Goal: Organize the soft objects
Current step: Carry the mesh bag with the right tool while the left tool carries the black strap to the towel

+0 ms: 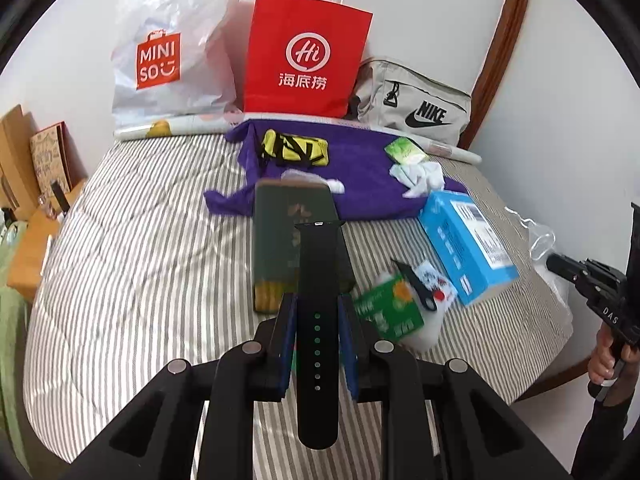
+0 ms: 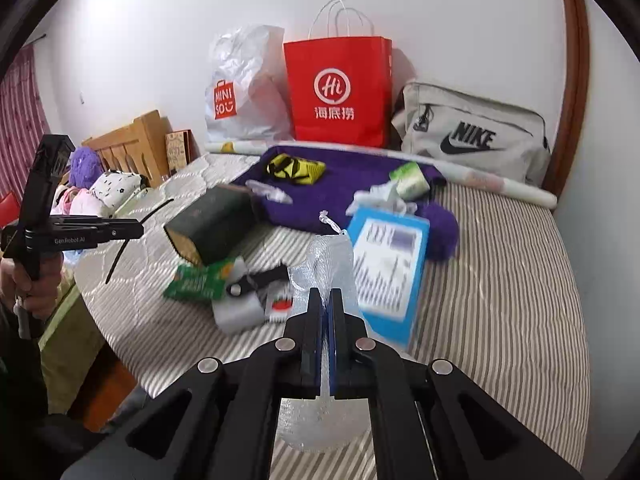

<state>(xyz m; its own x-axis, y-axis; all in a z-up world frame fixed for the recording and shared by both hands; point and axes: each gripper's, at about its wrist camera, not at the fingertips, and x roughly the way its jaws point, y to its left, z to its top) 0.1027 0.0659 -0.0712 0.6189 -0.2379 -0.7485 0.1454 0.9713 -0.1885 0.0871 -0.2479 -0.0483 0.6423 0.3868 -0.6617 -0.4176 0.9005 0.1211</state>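
Left wrist view: my left gripper [image 1: 318, 312] pinches a black watch strap [image 1: 319, 280] edgewise, its blue pads pressing on both sides and the strap running forward past the fingertips and back under the camera. It is rubbery and limp (it would droop if taken by an end), light and hardly fragile, so a hold near mid-length, clear of the row of holes, looks safest to me. My right gripper [image 2: 326, 300] has its jaws pressed together on a silvery mesh pouch [image 2: 330, 258], a wisp of gauze with a drawstring at the top. I judge it nearly weightless and slippery, best held by bunched fabric as it is now. Both things hang above the striped bed [image 1: 140, 248].

Beyond lie a dark green box [image 1: 280, 240], a blue box [image 1: 468, 244], a purple towel [image 1: 360, 168], and a red paper bag [image 1: 304, 56] against the wall. Only the right wrist view shows the pouch, the wooden headboard [image 2: 128, 148] and the strap from the side, dangling from my left gripper. Only the left wrist view shows the strap's holes.
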